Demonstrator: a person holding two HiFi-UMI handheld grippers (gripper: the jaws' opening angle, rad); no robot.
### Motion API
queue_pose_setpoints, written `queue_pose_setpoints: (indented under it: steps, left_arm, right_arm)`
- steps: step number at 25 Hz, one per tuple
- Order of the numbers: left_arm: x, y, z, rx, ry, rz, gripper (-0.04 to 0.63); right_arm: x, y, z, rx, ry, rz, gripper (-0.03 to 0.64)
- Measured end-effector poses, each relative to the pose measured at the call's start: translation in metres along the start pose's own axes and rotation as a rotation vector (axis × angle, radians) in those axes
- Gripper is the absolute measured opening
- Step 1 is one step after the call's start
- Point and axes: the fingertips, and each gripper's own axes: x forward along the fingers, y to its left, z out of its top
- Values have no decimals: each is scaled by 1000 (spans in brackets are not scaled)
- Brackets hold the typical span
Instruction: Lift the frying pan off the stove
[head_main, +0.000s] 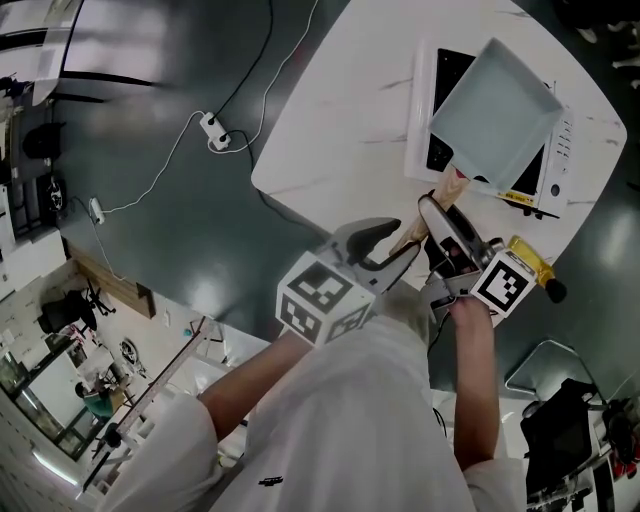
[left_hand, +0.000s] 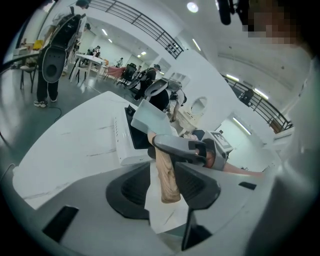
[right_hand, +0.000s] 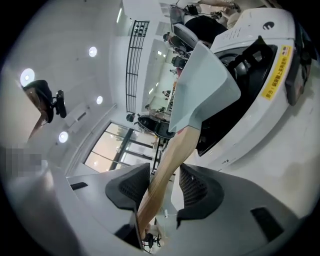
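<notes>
A pale grey-blue square frying pan (head_main: 495, 110) lies over the black top of a white stove (head_main: 420, 100) on a white table. Its wooden handle (head_main: 455, 185) points back toward me. My left gripper (head_main: 395, 240) reaches the handle's end from the left. In the left gripper view the handle (left_hand: 167, 175) lies between wide jaws, with table showing beside it. My right gripper (head_main: 445, 225) is at the handle from the right. In its own view the handle (right_hand: 167, 160) runs slantwise between the pads, with a gap at the right pad. Whether the pan rests on the stove I cannot tell.
The table's (head_main: 330, 130) near edge runs just below the stove. A white power strip (head_main: 215, 132) with cables lies on the dark floor to the left. A dark chair (head_main: 570, 430) stands at the lower right. A person (left_hand: 50, 65) stands far behind the table.
</notes>
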Motion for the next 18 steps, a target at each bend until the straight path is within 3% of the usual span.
queue_pose_setpoints:
  steps: [7,18]
  left_arm:
    - [7,-3,-12,-149,18,-96,121]
    - [15,-2,-21,-215,57,-168,94]
  right_arm:
    - [2,4,-1,65,-7,76,130]
    - [2,-1,-4,99,-13,78,107]
